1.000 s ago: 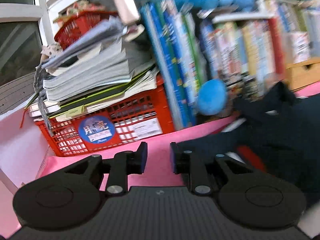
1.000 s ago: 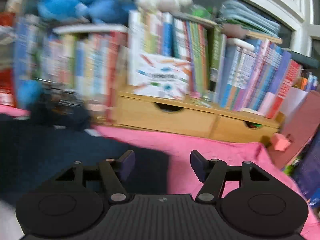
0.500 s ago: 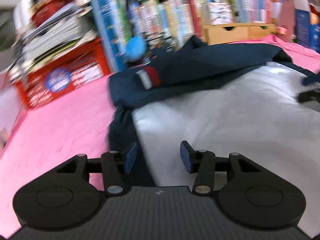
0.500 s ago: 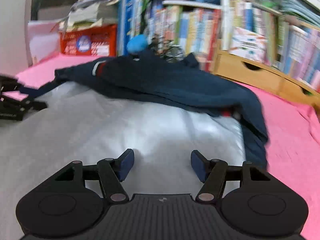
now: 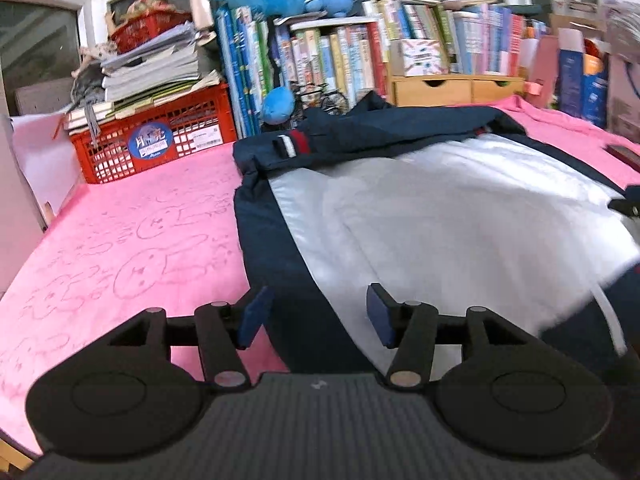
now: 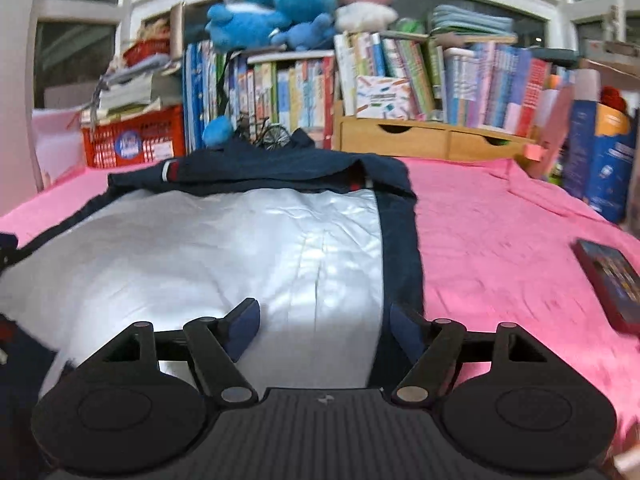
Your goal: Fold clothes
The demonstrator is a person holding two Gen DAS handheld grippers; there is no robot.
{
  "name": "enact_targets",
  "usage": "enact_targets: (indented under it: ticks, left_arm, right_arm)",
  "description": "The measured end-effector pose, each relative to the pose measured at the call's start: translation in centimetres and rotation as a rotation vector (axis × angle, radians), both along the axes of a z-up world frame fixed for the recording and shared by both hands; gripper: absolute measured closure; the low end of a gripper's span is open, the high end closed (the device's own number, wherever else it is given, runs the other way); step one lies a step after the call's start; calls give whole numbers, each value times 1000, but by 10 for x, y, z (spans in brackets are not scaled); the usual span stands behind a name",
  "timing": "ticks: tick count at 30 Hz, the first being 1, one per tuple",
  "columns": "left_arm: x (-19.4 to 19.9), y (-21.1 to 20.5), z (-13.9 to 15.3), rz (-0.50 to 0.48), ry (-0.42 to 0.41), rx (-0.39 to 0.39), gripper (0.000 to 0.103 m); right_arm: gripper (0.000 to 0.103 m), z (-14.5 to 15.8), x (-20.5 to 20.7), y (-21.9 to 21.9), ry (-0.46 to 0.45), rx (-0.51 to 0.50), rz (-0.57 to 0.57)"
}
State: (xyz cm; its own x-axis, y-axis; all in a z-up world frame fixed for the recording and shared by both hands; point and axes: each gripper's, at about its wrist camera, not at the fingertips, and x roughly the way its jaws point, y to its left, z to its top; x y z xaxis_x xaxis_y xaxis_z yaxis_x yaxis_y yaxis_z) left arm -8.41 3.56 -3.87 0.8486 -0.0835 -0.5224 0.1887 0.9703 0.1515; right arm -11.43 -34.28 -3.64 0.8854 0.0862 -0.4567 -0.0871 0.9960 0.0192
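Observation:
A navy jacket with a shiny silver-white lining lies spread on the pink cloth, its far part folded over so red and white striped trims show. My left gripper hovers over the jacket's navy left edge, its jaws opening with nothing pressed between them. My right gripper hangs over the lining and the navy right edge band, jaws also opening and not gripping. The right gripper's tip shows at the right edge of the left wrist view, and the left gripper's tip at the left edge of the right wrist view.
The pink cloth covers the table. At the back stand a red crate piled with papers, rows of books, a wooden drawer unit and plush toys. A dark flat box lies at the right.
Both grippers pulled back from the far bookshelf end toward the near side of the jacket. Their jaws stand wider apart than before. The far part of the jacket now lies folded over.

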Motion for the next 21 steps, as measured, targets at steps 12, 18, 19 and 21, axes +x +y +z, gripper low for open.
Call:
enact_targets:
  ticks: [12, 18, 19, 21]
  left_arm:
    - [-68, -36, -27, -96, 42, 98, 30]
    - [-49, -42, -28, 69, 9, 197, 30]
    - [-53, -35, -16, 77, -27, 172, 30]
    - [-59, -21, 10, 83, -98, 133, 27]
  right_arm:
    - [15, -26, -102, 64, -69, -304, 114]
    - [16, -34, -96, 100, -164, -551, 33]
    - [16, -31, -95, 101, -184, -564, 4]
    - [14, -17, -92, 95, -242, -584, -63]
